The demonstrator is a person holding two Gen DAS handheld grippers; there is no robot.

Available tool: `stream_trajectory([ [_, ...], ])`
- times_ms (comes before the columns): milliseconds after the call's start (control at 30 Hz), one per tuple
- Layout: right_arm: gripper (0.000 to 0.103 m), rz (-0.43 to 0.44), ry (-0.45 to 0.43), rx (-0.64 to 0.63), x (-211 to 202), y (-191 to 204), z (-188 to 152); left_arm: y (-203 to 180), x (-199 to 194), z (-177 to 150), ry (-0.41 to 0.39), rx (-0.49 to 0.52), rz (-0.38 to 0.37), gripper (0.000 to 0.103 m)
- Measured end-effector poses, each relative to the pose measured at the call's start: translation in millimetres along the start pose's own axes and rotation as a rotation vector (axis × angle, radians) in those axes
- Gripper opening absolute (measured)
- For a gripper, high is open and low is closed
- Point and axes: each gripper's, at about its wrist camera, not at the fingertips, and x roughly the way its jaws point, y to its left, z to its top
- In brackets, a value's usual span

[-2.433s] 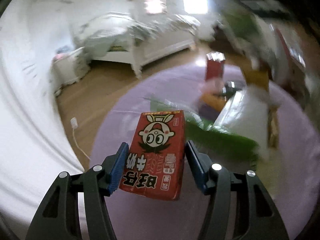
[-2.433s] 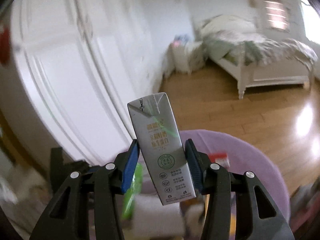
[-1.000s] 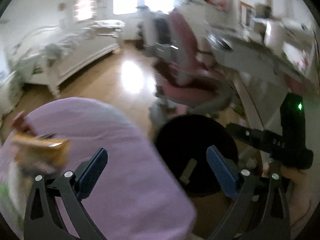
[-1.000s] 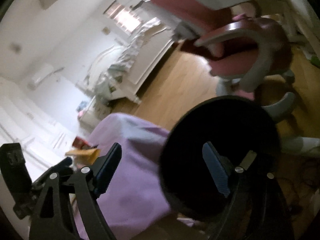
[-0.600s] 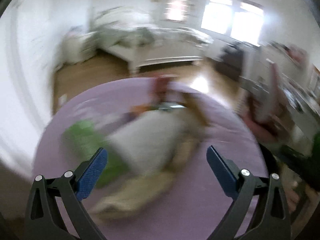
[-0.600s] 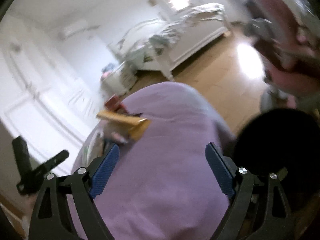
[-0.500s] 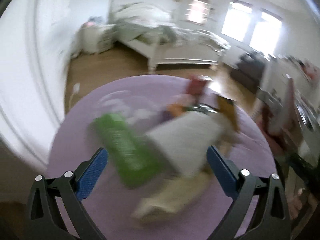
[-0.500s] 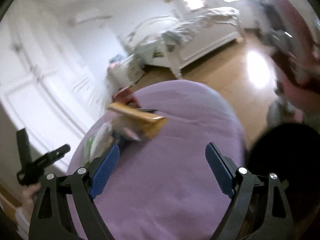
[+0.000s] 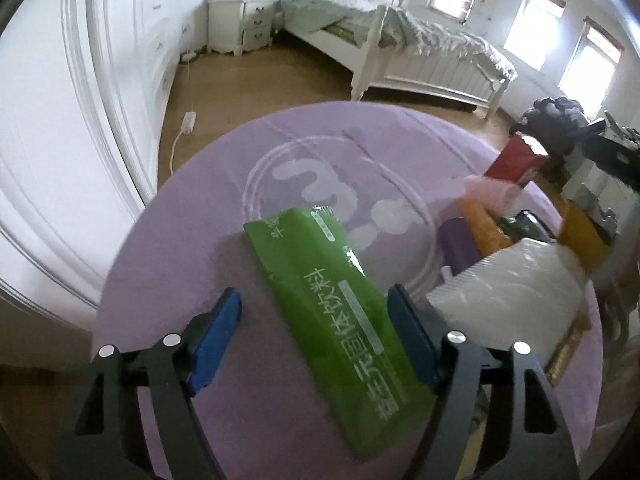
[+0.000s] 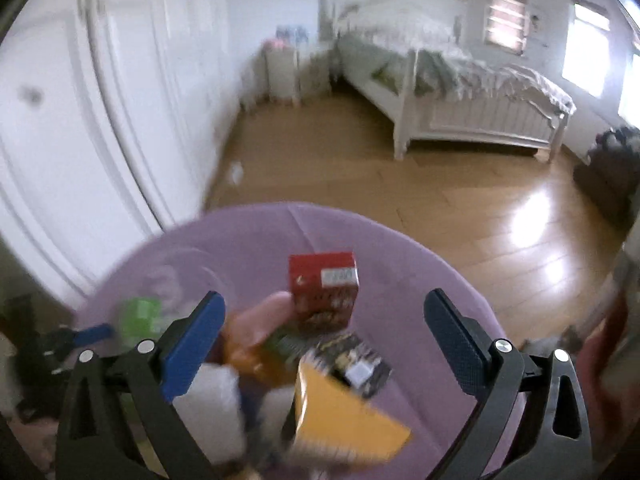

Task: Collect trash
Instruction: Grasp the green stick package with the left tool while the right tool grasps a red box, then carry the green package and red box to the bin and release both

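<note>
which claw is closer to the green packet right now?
Left. The left claw straddles the green packet, jaws just closing but pads not yet touching it. The right claw hangs open over the far clutter, with the packet off to its left.

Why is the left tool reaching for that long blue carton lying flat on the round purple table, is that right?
Not quite: the long carton is green, not blue. The left wrist view shows it lying flat on the round purple table, between the open blue pads of the left tool, which have just been closing in without pressing on it yet.
</note>
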Motion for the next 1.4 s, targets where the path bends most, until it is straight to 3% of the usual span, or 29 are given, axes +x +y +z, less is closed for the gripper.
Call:
stream_trajectory([
  [133,0.096,-0.038,0.126,-0.023,51.1,4.2,18.5,-9.8,6.1,0.2,-0.021,0.066,0.052,0.074],
  [167,0.079,-0.031,0.150,-0.022,62.4,2.7,21.6,-9.5,7.0,0.6,-0.023,0.068,0.055,0.072],
  [200,0.051,-0.030,0.167,-0.013,67.9,0.2,19.0,-8.9,6.4,1.5,-0.027,0.068,0.060,0.063],
  [333,0.051,0.001,0.156,0.030,71.8,-10.1,13.5,1.5,6.6,5.1,-0.040,0.036,0.029,0.040],
  [500,0.051,0.079,-0.011,0.144,13.3,-38.5,-11.4,26.6,-2.1,2.4,-0.064,-0.059,-0.081,0.024],
  [633,0.051,0.135,-0.204,0.253,-57.7,-60.1,-39.8,31.6,-30.8,-3.3,-0.121,-0.080,-0.128,0.022],
  [733,0.051,0.163,-0.332,0.341,-113.2,-74.3,-80.7,19.6,-62.3,-4.6,-0.172,-0.055,-0.173,0.022],
  [867,0.051,0.187,-0.401,0.423,-152.6,-85.7,-126.8,-18.5,-103.6,-9.3,-0.235,0.036,-0.246,0.022],
  [1067,0.051,0.123,-0.434,0.539,-194.1,-105.2,-211.8,-103.2,-135.9,-26.8,-0.252,0.183,-0.421,0.022],
  [1400,0.051,-0.105,-0.422,0.728,-234.9,-178.9,-336.6,-259.2,-107.4,-71.0,-0.121,0.396,-0.654,0.022],
])
